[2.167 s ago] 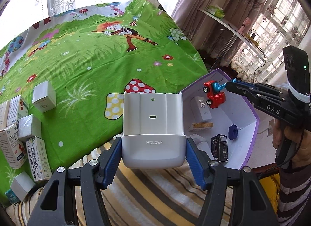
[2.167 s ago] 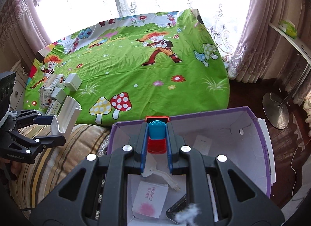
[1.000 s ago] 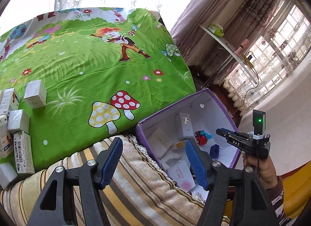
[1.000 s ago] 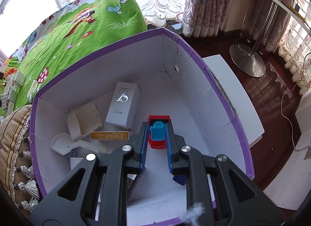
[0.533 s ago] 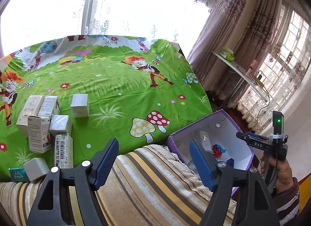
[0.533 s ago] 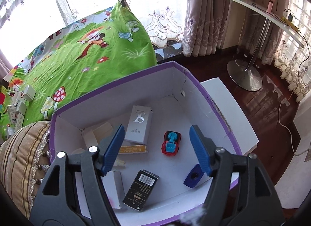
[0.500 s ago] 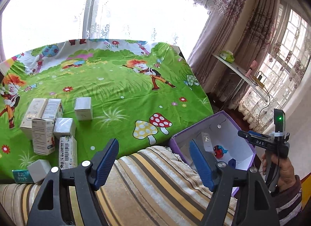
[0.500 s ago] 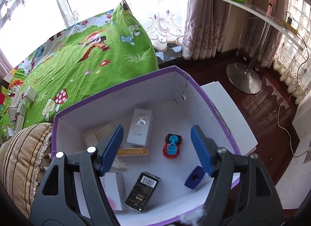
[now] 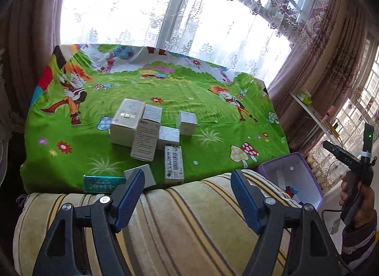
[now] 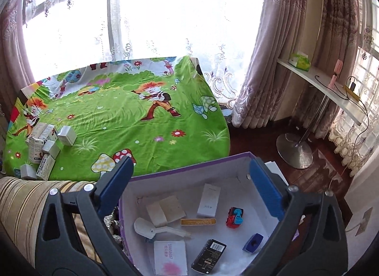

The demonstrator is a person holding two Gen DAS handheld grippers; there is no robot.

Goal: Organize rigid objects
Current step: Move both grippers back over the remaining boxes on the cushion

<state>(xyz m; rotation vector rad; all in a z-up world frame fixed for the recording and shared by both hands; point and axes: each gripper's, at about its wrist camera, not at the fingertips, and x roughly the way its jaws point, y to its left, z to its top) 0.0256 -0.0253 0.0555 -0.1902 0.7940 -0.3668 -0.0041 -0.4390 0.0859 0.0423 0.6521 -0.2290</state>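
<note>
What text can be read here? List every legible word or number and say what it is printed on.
"DAS": on the side of the right gripper, seen from the left wrist view.
"6666557": on the white box lying in the purple bin, digits uncertain.
Barcodes and print on the cartons on the green sheet and on the black box: too small or blurred to read.

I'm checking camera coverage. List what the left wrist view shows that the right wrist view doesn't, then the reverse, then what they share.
Only the left wrist view: the person's hand holding the right tongs' handle, and a teal packet at the bed's near edge.

Only the right wrist view: most of the box's contents, including a white scoop, a black carton, a blue block, and the floor stand.

Both: the green bedsheet, the cluster of small boxes, the purple box, the toy car, the striped cushion.
</note>
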